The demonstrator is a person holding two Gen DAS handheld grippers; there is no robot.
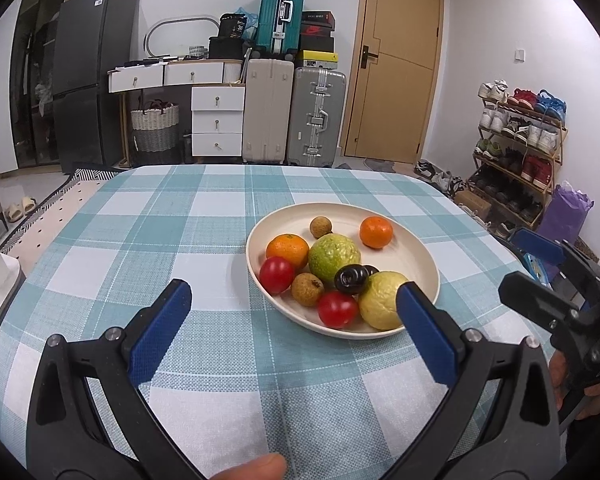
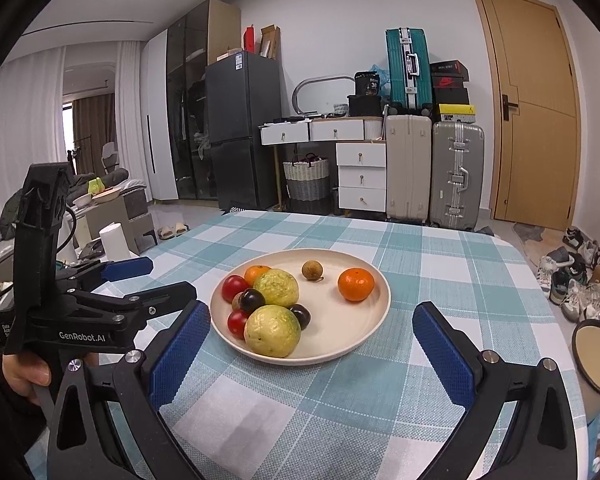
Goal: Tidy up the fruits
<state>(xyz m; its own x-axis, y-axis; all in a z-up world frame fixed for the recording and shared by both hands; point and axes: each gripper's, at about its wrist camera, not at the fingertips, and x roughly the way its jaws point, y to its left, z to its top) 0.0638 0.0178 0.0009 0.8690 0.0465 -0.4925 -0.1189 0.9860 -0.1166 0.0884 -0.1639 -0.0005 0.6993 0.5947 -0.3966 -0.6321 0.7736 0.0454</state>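
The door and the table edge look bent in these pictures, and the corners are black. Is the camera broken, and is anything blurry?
No, it is fisheye distortion. In the left wrist view the door bows and the corners go black; the plate of fruit stays sharp. In the right wrist view the checked tablecloth curves, ceiling lights glare at the top, and the blue fingers look oversized.

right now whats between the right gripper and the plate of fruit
Only bare checked tablecloth. The right wrist view shows the open right gripper just short of the plate.
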